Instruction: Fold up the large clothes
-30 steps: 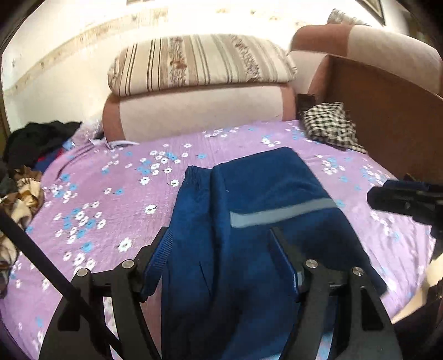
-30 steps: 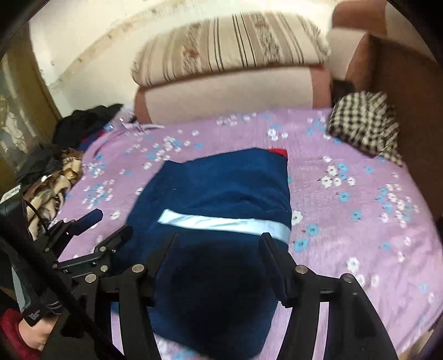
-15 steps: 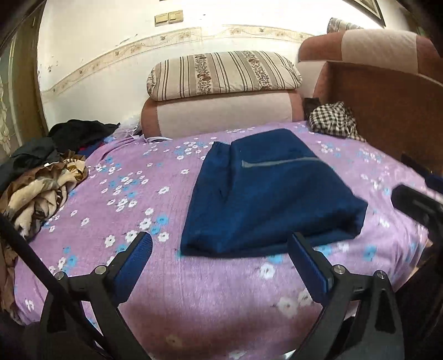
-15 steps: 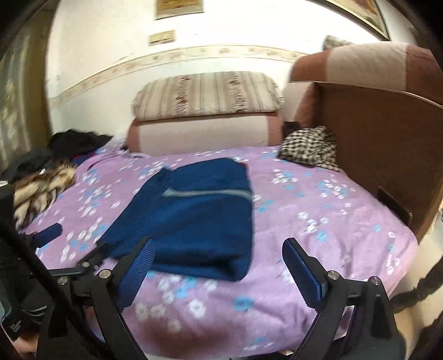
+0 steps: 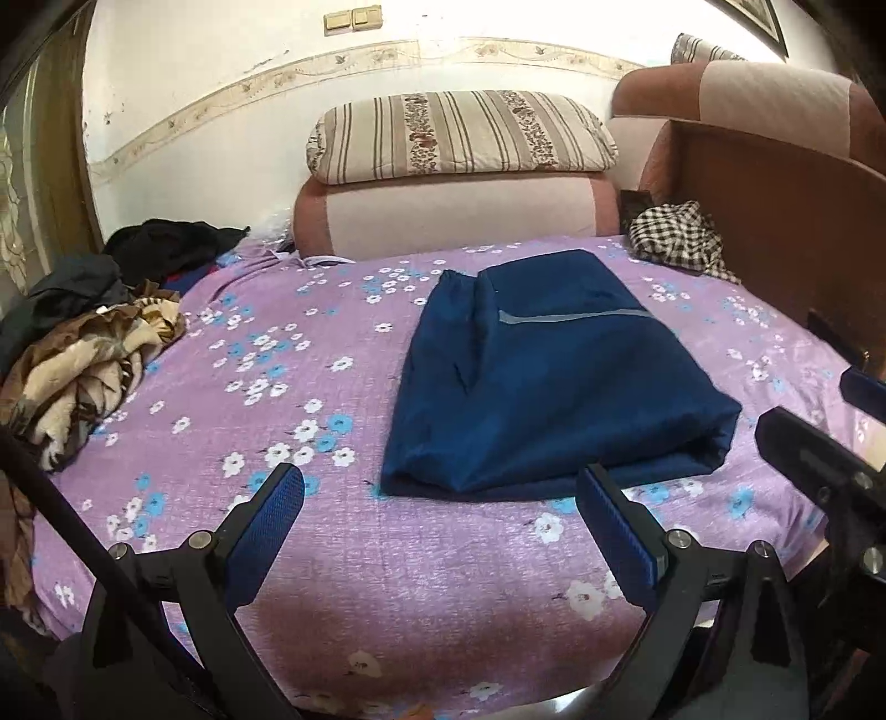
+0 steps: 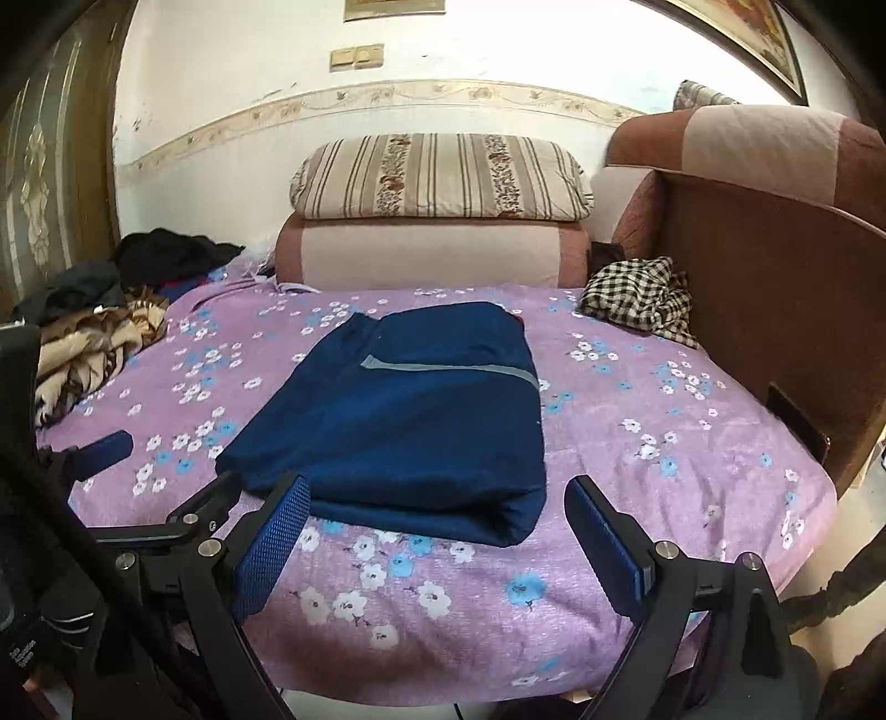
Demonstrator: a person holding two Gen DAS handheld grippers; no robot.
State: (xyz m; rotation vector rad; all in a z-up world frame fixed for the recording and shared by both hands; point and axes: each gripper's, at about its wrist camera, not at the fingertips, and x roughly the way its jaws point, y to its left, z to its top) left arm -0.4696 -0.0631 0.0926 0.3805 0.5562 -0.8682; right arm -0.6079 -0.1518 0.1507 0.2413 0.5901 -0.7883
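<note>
Folded dark blue cloth with a pale grey stripe (image 5: 548, 382) (image 6: 410, 415) lies flat in the middle of the bed with the purple flowered sheet (image 5: 387, 581) (image 6: 637, 471). Its long side runs from the near edge of the bed toward the far wall, and the grey stripe goes across it near the far end. The thick fold faces the near edge.

The left tongs (image 5: 440, 531) are spread wide, just in front of the blue cloth, with nothing between them. The right tongs (image 6: 437, 531) are spread wide too and hold nothing; their blue pads (image 6: 271, 548) sit just near the fold. Both have just been opening.

A heap of brown, cream and black clothes (image 5: 94, 343) (image 6: 94, 327) sits at the left side of the bed. A black and white checked cloth (image 5: 678, 238) (image 6: 639, 299) lies in the far right corner by the brown wooden board (image 5: 786, 232). A striped pillow (image 5: 459, 135) (image 6: 437, 177) rests on a pink cushion (image 5: 454, 216) at the far end.

The right view shows the left tongs at its left edge, and a picture frame (image 6: 742, 39) high on the wall. The left view shows part of the right tongs at its right edge.
</note>
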